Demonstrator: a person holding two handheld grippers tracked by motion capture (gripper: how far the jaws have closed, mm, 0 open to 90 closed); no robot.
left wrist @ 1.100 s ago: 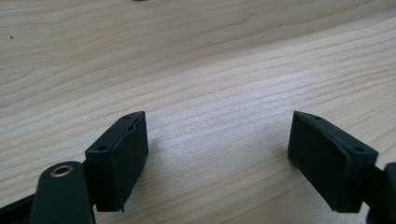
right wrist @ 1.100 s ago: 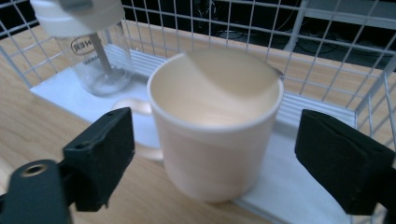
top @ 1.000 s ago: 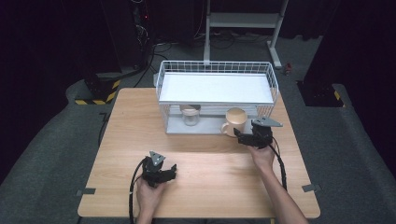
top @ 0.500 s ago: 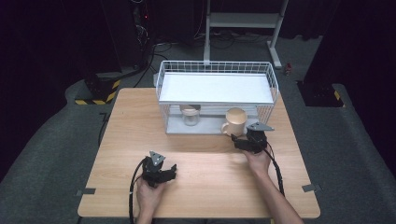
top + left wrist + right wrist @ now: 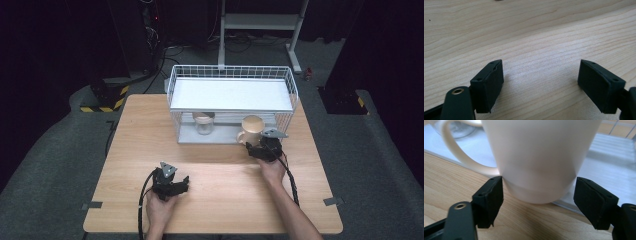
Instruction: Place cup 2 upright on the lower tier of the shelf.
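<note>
One cream mug (image 5: 536, 157) is stood at the front edge of the wire basket (image 5: 232, 82), its handle at nine o'clock. It is framed by the right gripper (image 5: 537, 195), jaws wide apart. The left gripper (image 5: 540, 82) is held low over the table (image 5: 536, 32), jaws wide and empty.

Overhead view; two close table-level (image 5: 130, 150) views
</note>
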